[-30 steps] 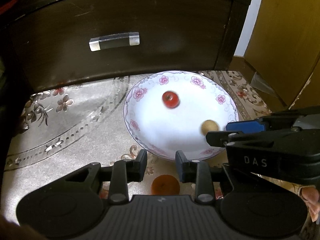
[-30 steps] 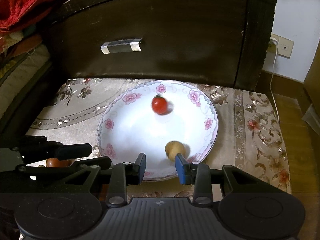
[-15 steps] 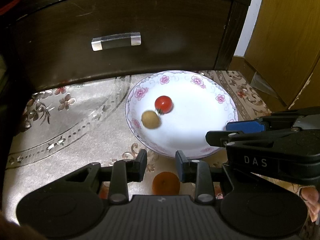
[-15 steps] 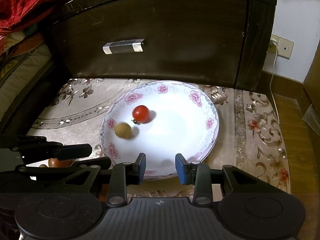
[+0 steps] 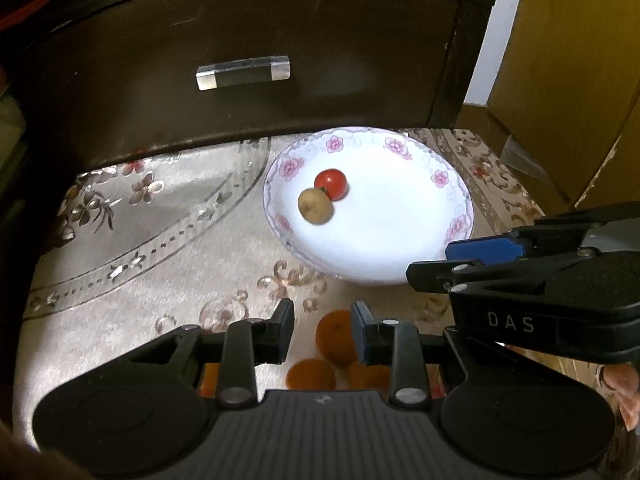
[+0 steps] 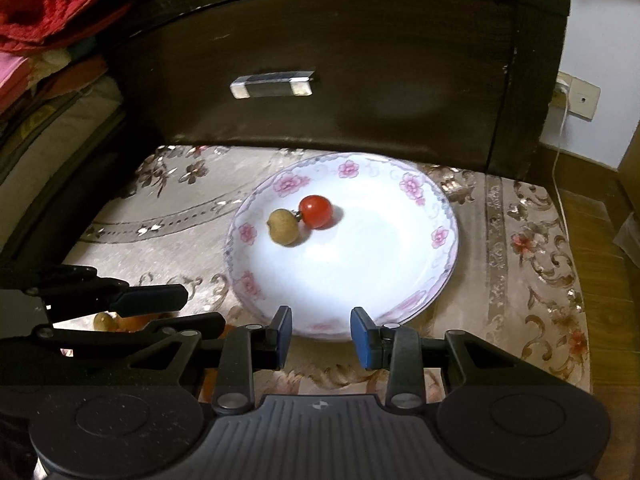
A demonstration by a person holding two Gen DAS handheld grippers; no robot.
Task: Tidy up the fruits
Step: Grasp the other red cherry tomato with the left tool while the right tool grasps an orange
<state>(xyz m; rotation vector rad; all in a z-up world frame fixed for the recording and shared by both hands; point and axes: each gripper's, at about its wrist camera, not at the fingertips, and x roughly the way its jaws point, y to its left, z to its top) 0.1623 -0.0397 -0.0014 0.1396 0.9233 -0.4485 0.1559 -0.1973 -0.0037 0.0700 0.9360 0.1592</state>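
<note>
The plate (image 6: 448,258) stands on the patterned cloth (image 6: 520,264), near the dark drawer front (image 6: 320,40). It holds two fruits in its far-left part: a red cherry tomato (image 6: 316,211) and a tan round fruit (image 6: 283,232), touching. Their position suggests the dished floor gathers loose fruit. Orange fruits (image 5: 336,338) lie on the cloth at the near side, outside the plate, apparently awaiting transfer. The left gripper (image 5: 322,334) hovers over them, fingers apart and empty, likely lined up for a pick. The right gripper (image 6: 321,336) hovers at the plate's near rim, fingers spread, holding nothing.
</note>
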